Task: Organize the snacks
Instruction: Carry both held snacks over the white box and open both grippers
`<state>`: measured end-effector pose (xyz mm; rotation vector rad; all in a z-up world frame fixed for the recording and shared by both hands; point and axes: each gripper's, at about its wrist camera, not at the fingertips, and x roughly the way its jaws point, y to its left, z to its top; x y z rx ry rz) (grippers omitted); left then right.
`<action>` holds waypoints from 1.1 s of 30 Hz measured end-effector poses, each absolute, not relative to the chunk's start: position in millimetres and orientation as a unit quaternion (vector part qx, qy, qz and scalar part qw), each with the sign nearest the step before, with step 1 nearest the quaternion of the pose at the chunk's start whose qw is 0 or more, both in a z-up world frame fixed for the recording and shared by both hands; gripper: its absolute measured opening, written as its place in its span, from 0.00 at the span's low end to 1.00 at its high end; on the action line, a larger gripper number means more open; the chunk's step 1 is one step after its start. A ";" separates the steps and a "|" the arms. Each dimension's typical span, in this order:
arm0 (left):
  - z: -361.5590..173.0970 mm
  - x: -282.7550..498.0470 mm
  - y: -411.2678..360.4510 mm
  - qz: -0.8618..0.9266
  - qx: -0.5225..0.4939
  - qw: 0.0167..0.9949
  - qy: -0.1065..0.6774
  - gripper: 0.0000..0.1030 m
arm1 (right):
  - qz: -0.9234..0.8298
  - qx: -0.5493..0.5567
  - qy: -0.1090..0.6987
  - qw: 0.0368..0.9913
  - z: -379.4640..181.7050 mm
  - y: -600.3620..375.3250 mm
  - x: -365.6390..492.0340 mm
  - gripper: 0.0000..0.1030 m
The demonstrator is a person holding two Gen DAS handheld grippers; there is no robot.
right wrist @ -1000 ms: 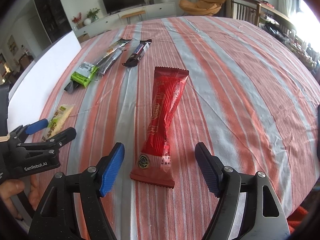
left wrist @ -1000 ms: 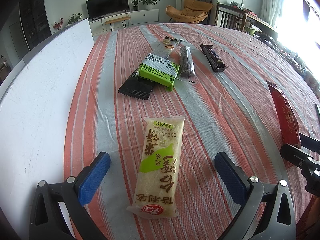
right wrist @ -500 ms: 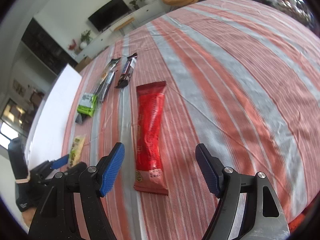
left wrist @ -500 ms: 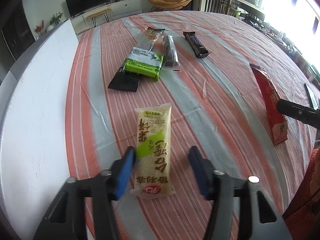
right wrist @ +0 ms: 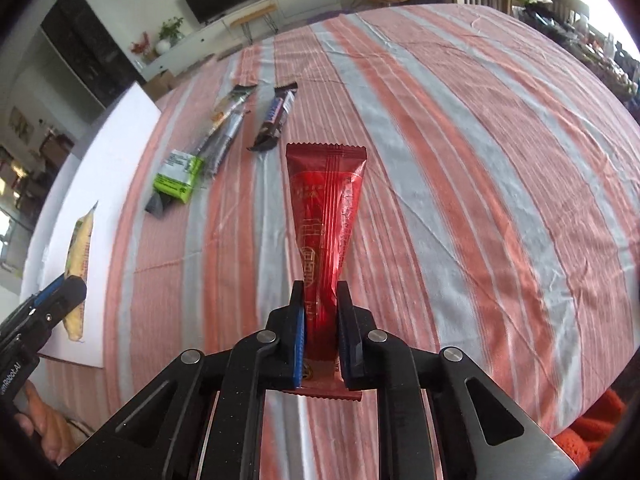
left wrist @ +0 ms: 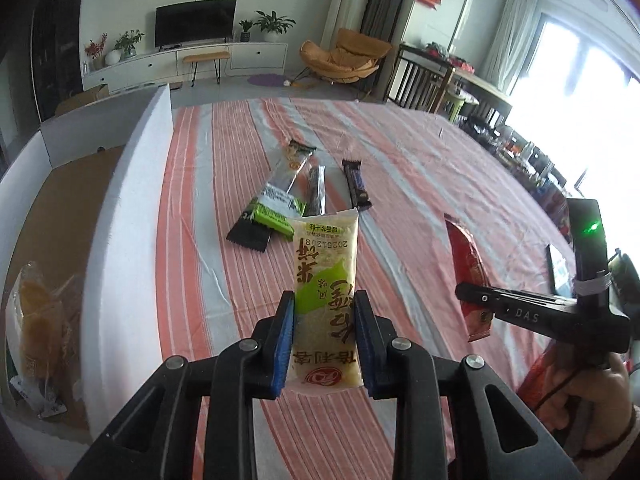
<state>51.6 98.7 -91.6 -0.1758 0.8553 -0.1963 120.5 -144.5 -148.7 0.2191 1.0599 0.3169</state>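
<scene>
A pale yellow rice-cracker packet (left wrist: pixel 326 256) with a green patch hangs above the striped tablecloth (left wrist: pixel 400 168). My left gripper (left wrist: pixel 325 304) is closing on its lower half, blue pads pressing both sides. In the right wrist view that packet (right wrist: pixel 80 248) sticks up from the left gripper (right wrist: pixel 68 284) in front of the white box wall. My right gripper (right wrist: pixel 320 292) is shut on the near end of a long red snack packet (right wrist: pixel 326 188), pinching it narrow; its far end points away over the cloth. From the left wrist view, the red packet (left wrist: pixel 466 256) shows beside the right gripper (left wrist: pixel 468 296).
A green packet (left wrist: pixel 276 210) on a black wrapper, a long dark-green packet (left wrist: pixel 288 168), a clear-wrapped dark bar (left wrist: pixel 316 188) and a brown bar (left wrist: pixel 357 186) lie mid-table. A white-walled box (left wrist: pixel 132 200) at the left holds a bagged yellow snack (left wrist: pixel 32 320). A person's hand (left wrist: pixel 592 400) holds the right gripper.
Both grippers went from open around their packets to shut on them. The left one rose with the yellow packet off the cloth; the right one pinched the red packet's near end.
</scene>
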 end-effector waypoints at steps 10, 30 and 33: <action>-1.9 8.5 226.7 -0.010 -0.146 0.933 0.330 0.27 | 0.331 0.115 0.426 0.834 -29.0 -23.0 92.2 0.13; -81.8 16.9 302.2 0.160 -0.125 0.911 0.360 0.90 | 0.195 -0.100 0.398 0.891 -113.7 12.2 88.1 0.69; -77.8 32.6 251.1 0.081 -0.116 0.924 0.355 0.92 | 0.102 -0.109 0.417 0.896 -148.5 -47.3 101.6 0.69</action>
